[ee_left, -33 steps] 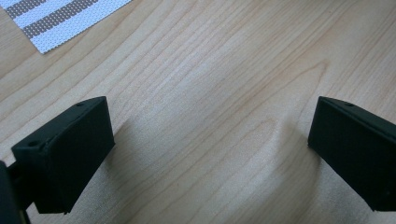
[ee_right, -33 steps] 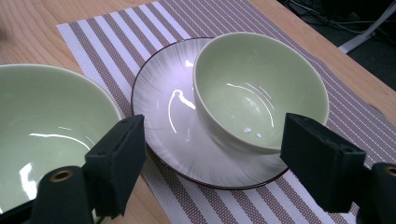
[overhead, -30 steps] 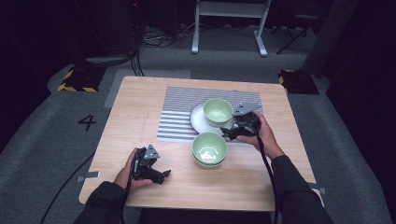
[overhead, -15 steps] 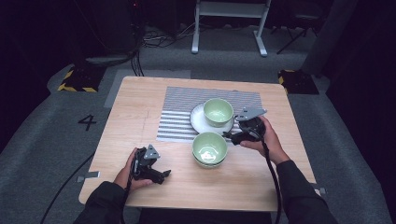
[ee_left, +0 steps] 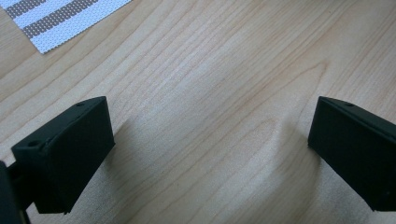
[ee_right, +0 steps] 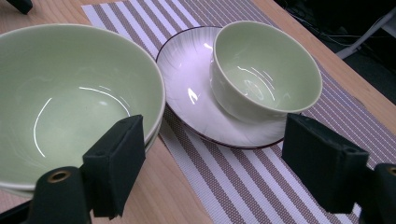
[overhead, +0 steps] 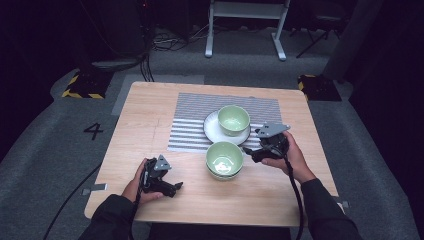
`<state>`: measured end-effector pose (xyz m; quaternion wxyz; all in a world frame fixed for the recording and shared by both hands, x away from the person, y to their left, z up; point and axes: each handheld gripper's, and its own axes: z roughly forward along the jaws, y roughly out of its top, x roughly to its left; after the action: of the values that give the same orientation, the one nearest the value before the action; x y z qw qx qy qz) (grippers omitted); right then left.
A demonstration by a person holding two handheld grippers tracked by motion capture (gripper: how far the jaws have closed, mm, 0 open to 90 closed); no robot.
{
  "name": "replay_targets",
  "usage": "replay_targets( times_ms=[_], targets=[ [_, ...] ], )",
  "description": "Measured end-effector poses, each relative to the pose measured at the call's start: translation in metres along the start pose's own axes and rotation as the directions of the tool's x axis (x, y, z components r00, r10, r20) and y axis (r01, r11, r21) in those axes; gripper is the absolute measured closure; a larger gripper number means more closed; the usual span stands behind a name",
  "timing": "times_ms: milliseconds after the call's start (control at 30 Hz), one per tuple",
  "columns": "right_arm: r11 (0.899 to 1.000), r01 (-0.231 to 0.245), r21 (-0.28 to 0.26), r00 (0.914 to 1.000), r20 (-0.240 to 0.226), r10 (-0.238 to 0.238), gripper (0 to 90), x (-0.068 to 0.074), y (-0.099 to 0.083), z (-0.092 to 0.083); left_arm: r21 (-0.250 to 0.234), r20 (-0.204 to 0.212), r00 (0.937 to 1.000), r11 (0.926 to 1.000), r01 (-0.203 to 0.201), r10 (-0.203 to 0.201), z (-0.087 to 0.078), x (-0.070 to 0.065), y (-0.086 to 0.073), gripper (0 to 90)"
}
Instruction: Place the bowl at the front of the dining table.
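Note:
A pale green bowl (overhead: 233, 120) stands on a white plate (overhead: 212, 131) on the striped placemat (overhead: 190, 125). Closer to me, a second green bowl (overhead: 224, 158) sits nested in another one at the mat's near edge. My right gripper (overhead: 249, 152) hovers just right of this stack, open, with nothing between its jaws. In the right gripper view (ee_right: 219, 163) the stack (ee_right: 70, 107) is at the left, and the bowl (ee_right: 266, 70) on its plate (ee_right: 196, 93) is ahead. My left gripper (overhead: 175, 187) rests open over bare wood, as the left gripper view (ee_left: 210, 154) confirms.
The wooden table (overhead: 150, 115) has bare room on its left half and along the near edge. A corner of the placemat (ee_left: 56, 18) lies ahead of the left gripper. Dark floor, cables and a stand's legs (overhead: 245, 30) lie beyond the far edge.
My right gripper has drawn back from the bowl on the plate toward me and now sits beside the stacked bowls. The left gripper and the dishes have not moved.

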<state>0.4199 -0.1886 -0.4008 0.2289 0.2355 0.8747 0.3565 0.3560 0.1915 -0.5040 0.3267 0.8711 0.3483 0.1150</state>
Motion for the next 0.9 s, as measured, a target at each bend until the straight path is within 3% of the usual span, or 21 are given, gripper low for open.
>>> replay_targets(
  times_ms=[900],
  targets=[
    [0.997, 0.058, 0.052, 0.9982, 0.013, -0.059, 21.0, 0.024, -0.03, -0.006, 0.002, -0.001, 1.0, 1.0, 0.001, -0.001, 0.0, 0.0, 0.0, 0.2]
  ],
)
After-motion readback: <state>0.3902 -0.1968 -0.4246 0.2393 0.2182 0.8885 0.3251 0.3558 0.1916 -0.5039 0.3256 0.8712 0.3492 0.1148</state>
